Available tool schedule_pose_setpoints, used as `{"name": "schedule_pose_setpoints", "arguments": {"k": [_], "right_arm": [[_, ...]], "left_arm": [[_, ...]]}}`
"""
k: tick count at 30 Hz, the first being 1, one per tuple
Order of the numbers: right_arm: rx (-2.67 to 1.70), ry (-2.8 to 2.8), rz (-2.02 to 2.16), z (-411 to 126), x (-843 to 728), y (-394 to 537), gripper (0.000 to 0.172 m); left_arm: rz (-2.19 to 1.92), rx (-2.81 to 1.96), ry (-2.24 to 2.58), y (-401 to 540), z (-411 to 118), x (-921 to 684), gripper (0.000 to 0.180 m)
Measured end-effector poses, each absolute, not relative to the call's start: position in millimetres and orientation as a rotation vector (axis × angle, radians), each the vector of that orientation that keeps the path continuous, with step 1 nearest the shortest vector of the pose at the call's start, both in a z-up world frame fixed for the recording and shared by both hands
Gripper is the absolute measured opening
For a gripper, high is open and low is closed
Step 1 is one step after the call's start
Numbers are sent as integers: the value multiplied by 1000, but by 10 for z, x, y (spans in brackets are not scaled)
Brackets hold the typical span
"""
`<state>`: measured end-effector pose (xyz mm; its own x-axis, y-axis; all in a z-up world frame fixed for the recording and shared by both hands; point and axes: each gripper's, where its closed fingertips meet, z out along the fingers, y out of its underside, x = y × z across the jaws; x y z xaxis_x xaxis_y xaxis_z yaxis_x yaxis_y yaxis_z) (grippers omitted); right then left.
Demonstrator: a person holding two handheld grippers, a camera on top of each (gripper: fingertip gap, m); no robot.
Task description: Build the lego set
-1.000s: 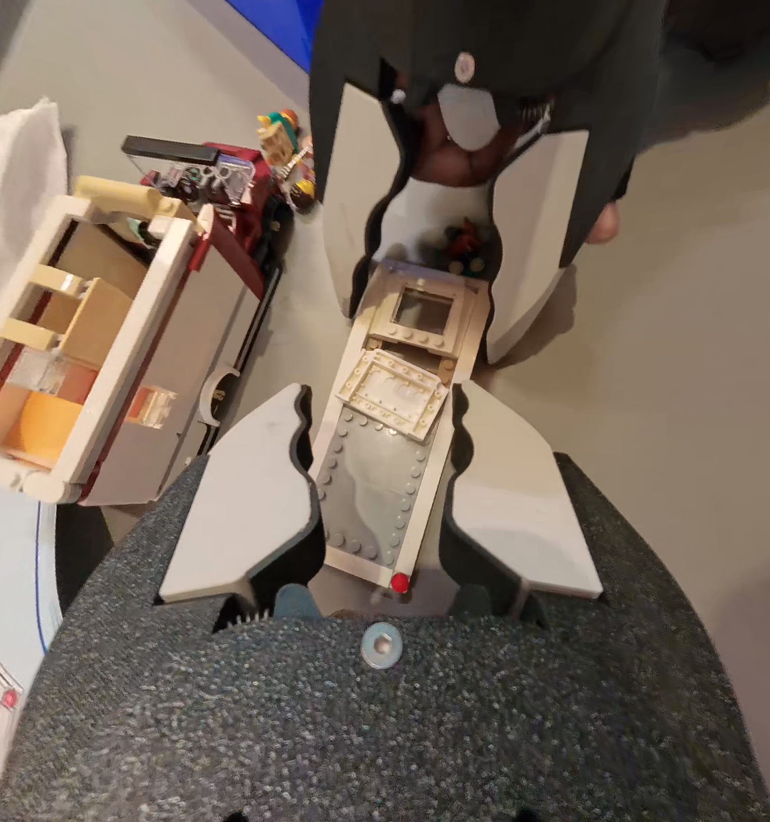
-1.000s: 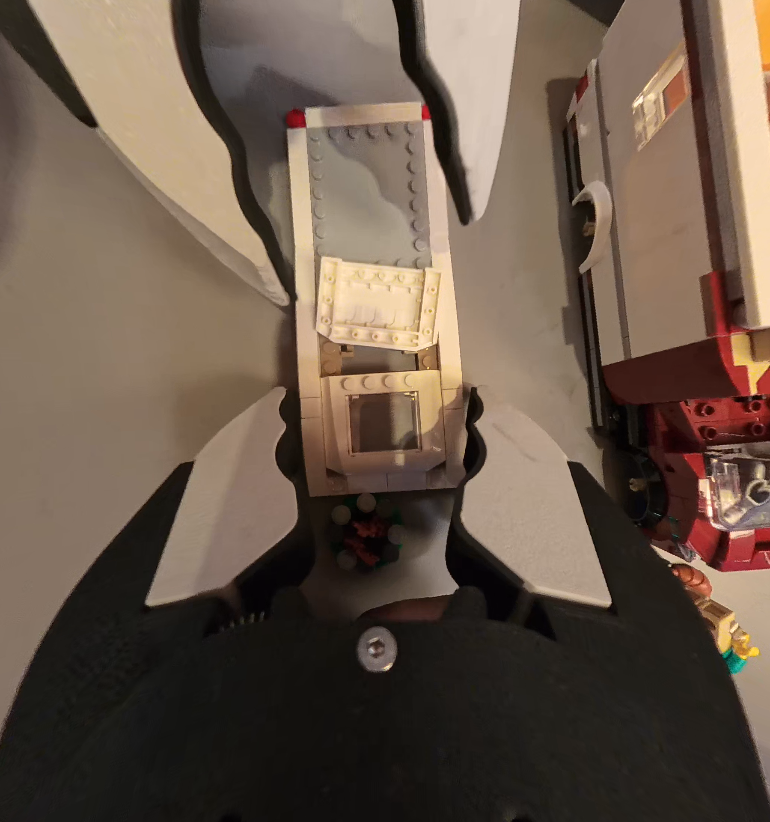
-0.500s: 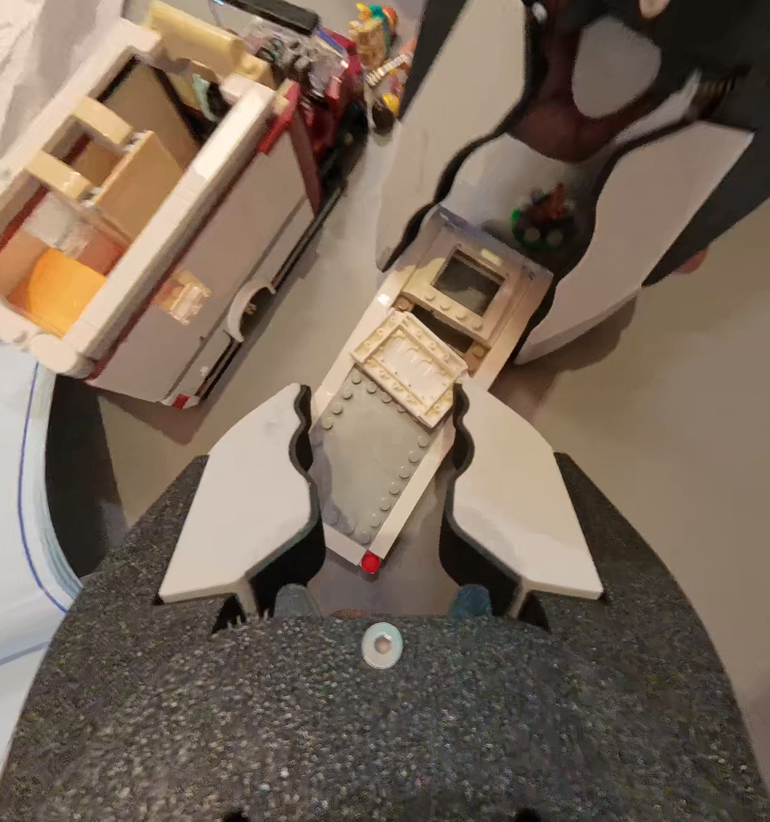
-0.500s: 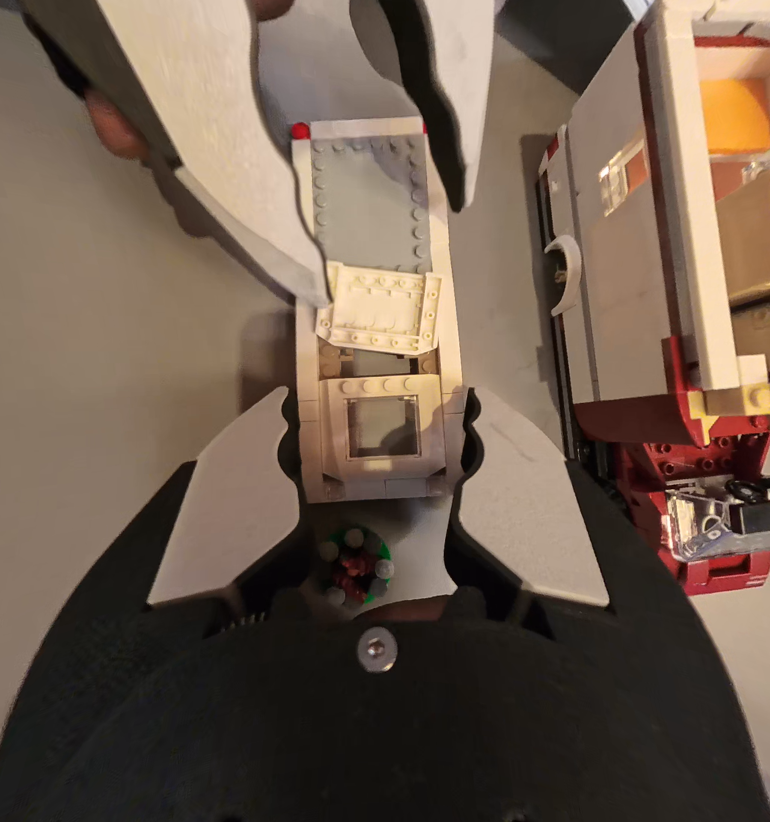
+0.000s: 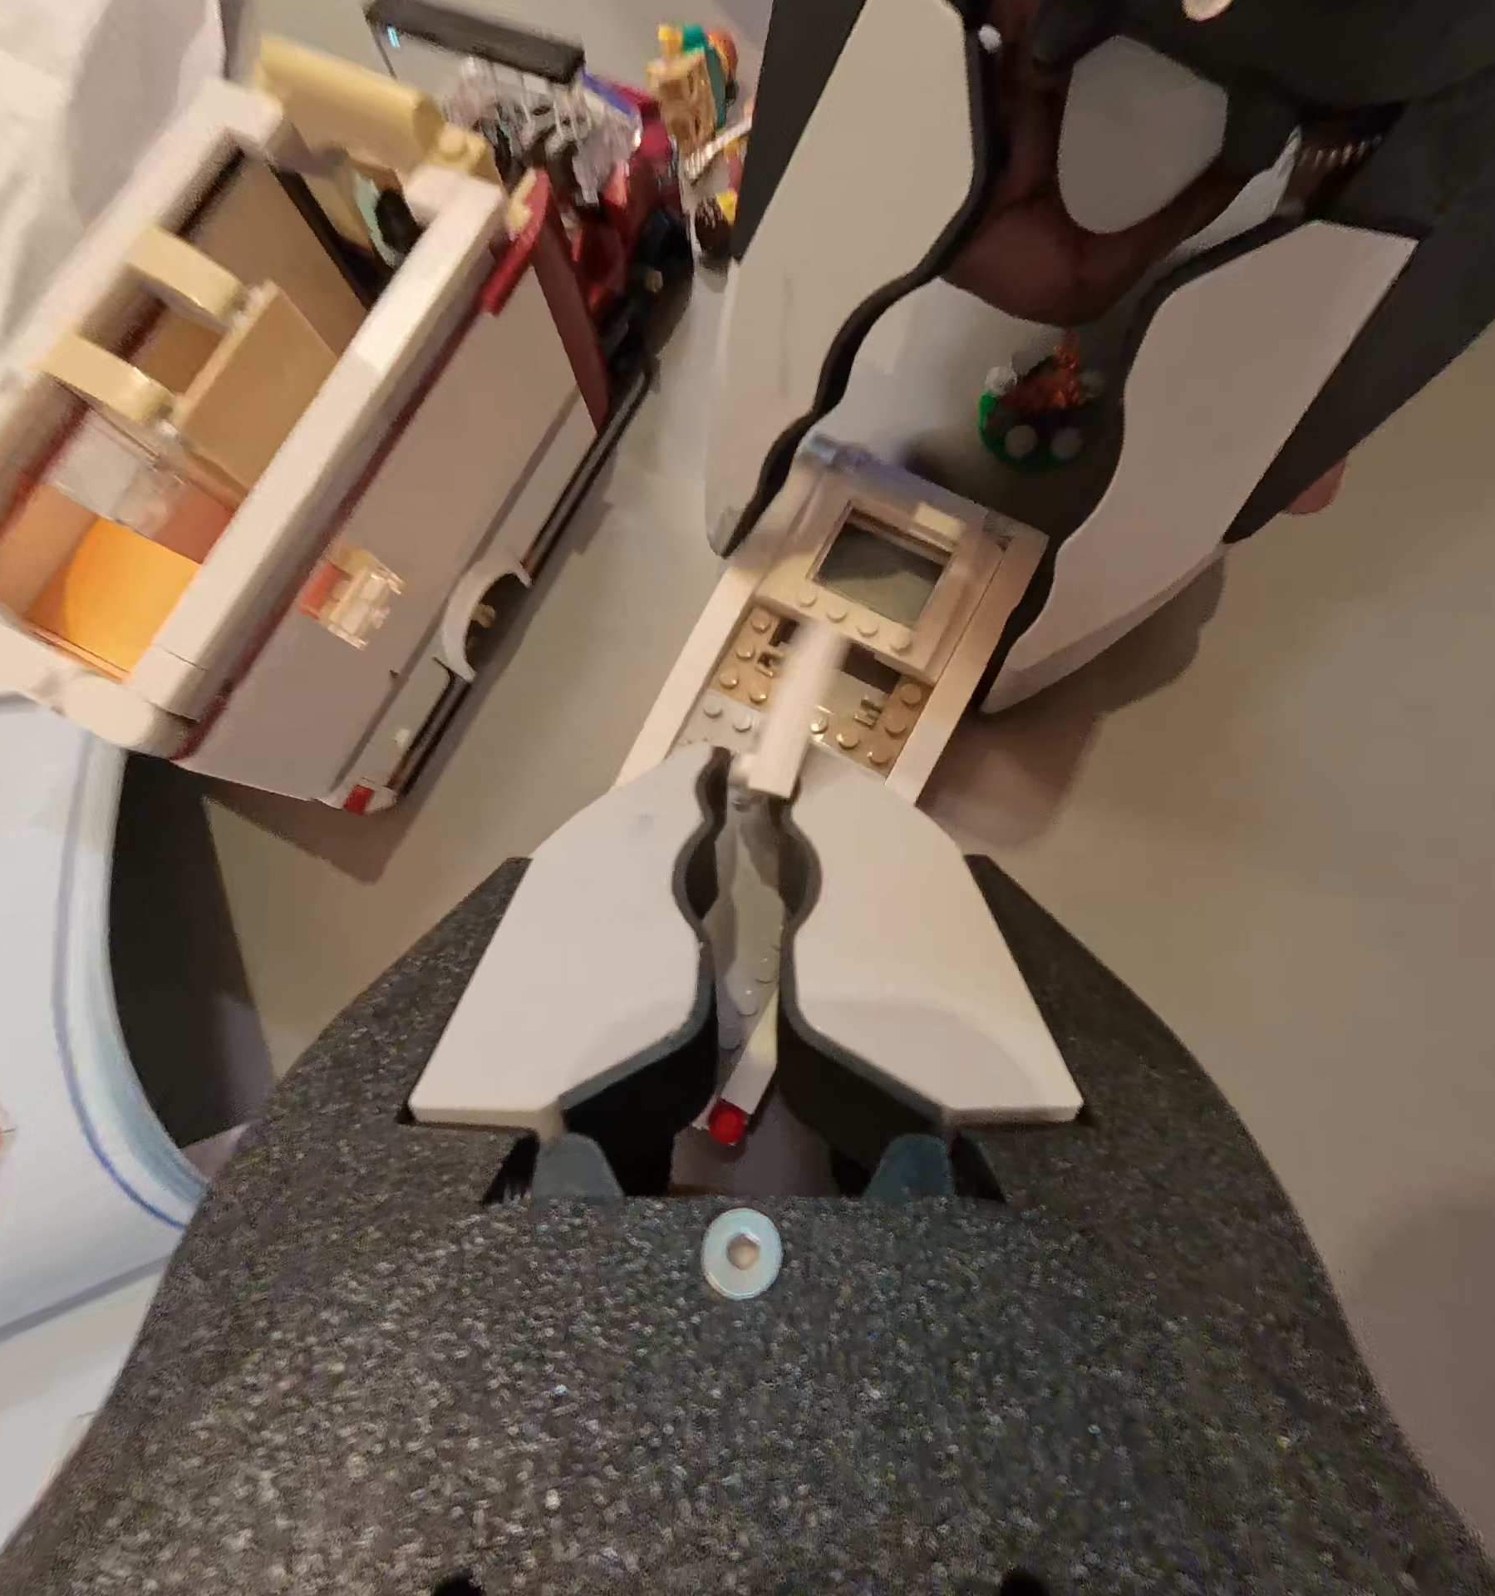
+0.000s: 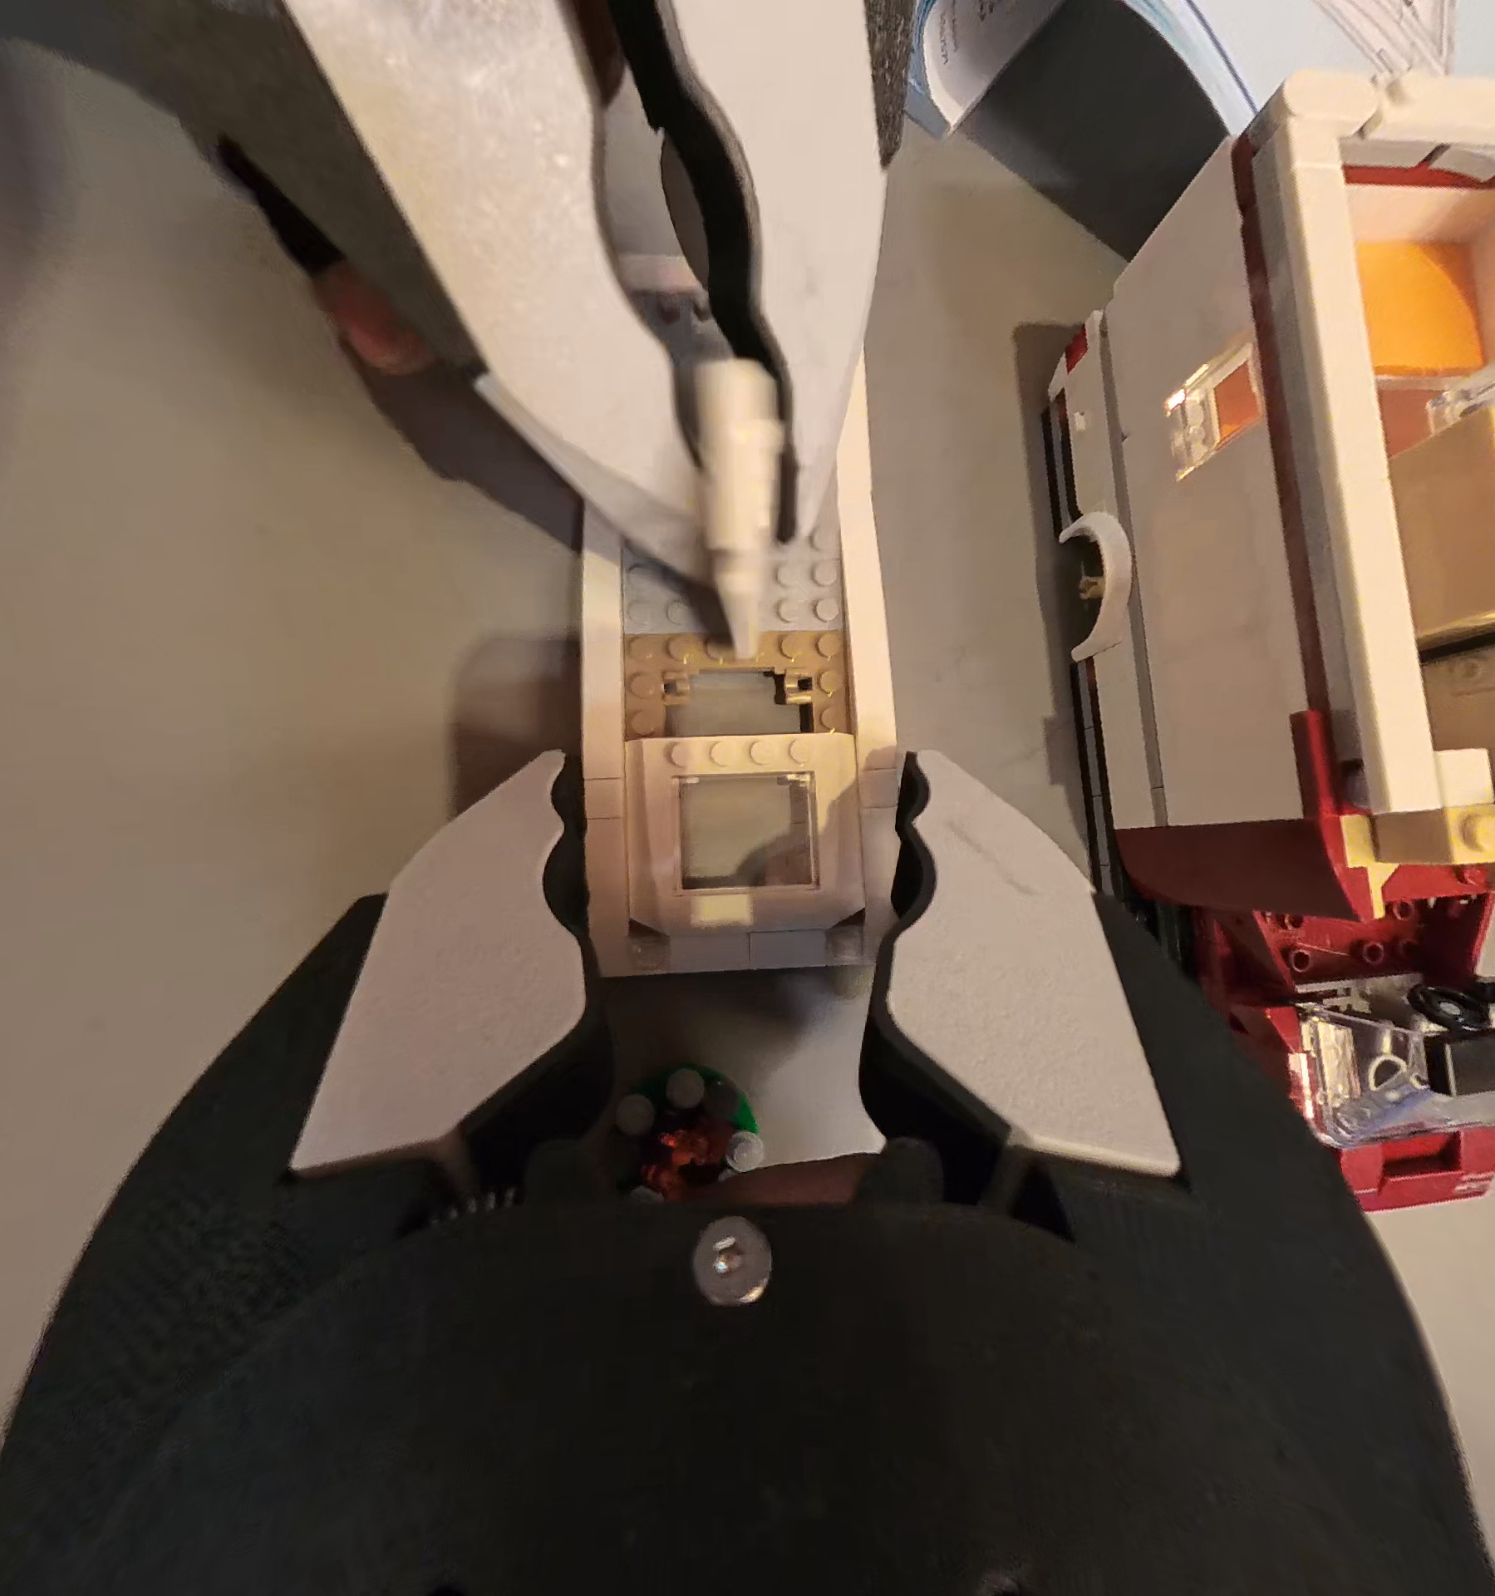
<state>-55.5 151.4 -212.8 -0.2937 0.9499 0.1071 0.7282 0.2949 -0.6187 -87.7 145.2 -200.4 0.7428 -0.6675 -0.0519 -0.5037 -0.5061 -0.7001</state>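
1. Right now the left gripper (image 5: 757, 782) is clamped on a white hatch plate (image 5: 791, 717), held edge-on and tilted up over the long brick roof panel (image 6: 864, 604).
2. Plate's lower tip touches or sits just above the tan studs (image 6: 653, 682) at the panel's open hole; can't tell which.
3. Right gripper (image 6: 735, 816) is spread wide and pinches the roof panel's window end (image 6: 744, 829), fingers (image 6: 502, 872) against both sides.
4. Small green round piece (image 6: 683, 1131) lies on the table (image 6: 208, 604) between the right fingers' bases.
5. Red-and-white brick van (image 6: 1244, 604) lies beside the panel, apart.
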Motion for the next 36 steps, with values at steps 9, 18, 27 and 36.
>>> {"name": "schedule_pose_setpoints", "arguments": {"k": [9,18,27,36], "right_arm": [[-1278,-1981,767,-1744,-717,1415,52],[-1300,-1905,590,-1794,-798,1561,5],[-1158,-1951,358,-1842,-835,1531,12],[-1200,-1786,739,-1536,-863,1438,31]], "left_arm": [[-164,-1966,1047,1470,-1814,-851,6],[-237,-1889,1009,1456,-1669,-853,33],[-24,-1834,1101,1487,-1682,-923,8],[-451,-1640,813,1472,-1239,-821,8]]}}
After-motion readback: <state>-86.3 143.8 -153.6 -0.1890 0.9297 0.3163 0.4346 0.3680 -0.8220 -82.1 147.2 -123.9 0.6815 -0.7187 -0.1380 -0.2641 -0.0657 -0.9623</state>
